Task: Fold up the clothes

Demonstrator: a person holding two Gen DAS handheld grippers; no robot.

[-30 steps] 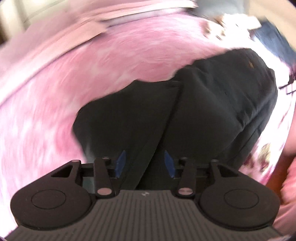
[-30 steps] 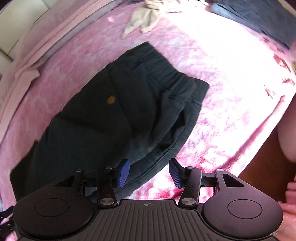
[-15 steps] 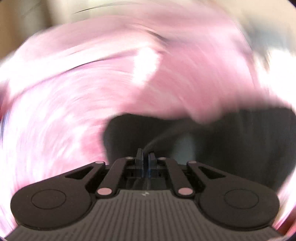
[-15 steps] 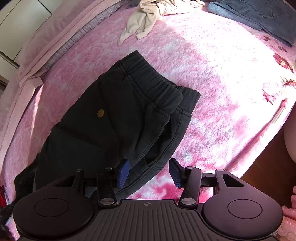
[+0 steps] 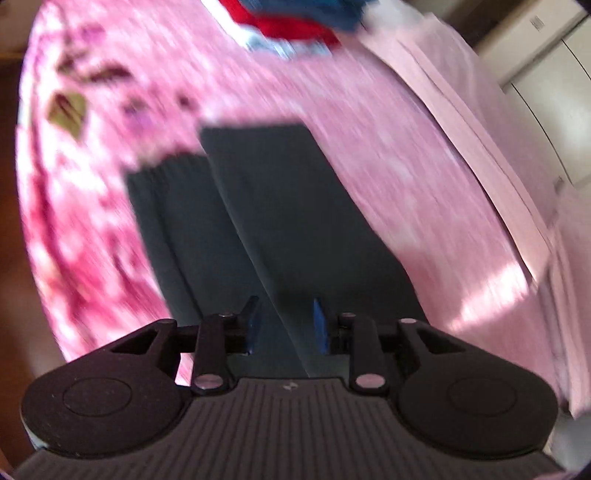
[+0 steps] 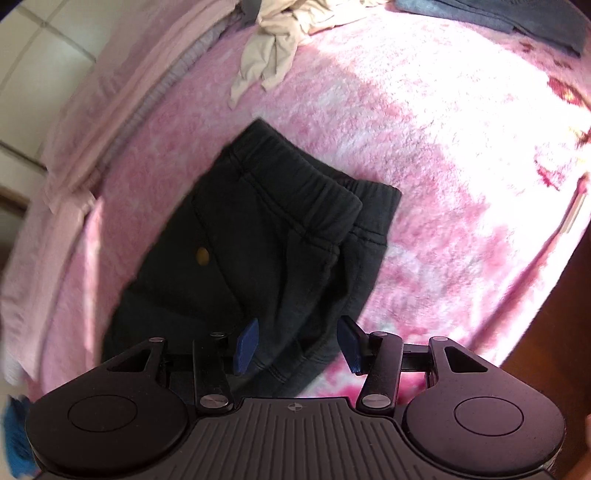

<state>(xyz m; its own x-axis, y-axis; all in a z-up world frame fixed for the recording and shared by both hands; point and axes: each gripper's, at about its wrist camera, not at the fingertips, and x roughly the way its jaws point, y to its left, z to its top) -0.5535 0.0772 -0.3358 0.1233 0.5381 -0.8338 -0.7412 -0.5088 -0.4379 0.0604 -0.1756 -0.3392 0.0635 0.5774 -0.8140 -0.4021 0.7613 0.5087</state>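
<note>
Left gripper (image 5: 284,325) is opening over the dark trousers (image 5: 280,221), lower centre; right gripper (image 6: 295,343) is hovering wide, gripping nothing. Next fold probably needs the waistband (image 6: 295,184) pinched.

Dark trousers (image 6: 258,251) flat on pink blanket (image 6: 424,155), open right claw (image 6: 297,345) above.

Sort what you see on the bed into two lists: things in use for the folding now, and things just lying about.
In use: dark trousers; left gripper, opening over the trouser legs; right gripper, open above them.

Lying about: beige garment; jeans; red and blue clothes; pink blanket.
</note>
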